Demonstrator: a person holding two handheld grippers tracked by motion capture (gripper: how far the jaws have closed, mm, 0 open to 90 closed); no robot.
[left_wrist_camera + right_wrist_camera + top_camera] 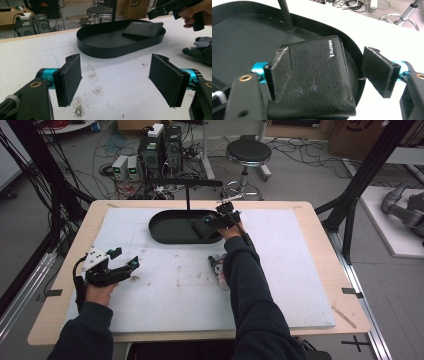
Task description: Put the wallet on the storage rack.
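White foam board covers the wooden table (310, 225), and behind it, in the upper part of the high view, a workshop floor with cables, computers and a round stool is seen. Near the top centre of the board stands a black oval metal tray (170, 227) with a thin upright post. At its right end lies a black leather wallet (319, 75), leaning on the tray wall.

The right gripper (329, 72) is over this wallet, close to it. Its jaws are spread wide; one is in front of the wallet's left part and the other is outside its right edge, and they do not press on it. So I judge that the wallet is already placed in the tray and let go.

The left gripper (117, 80) rests at the lower left of the high view, low over the bare board, jaws wide apart and nothing between them.

A dark knitted glove (200, 51) lies on the board beside the right forearm, outside the tray. Probably it is what remains to be put in.
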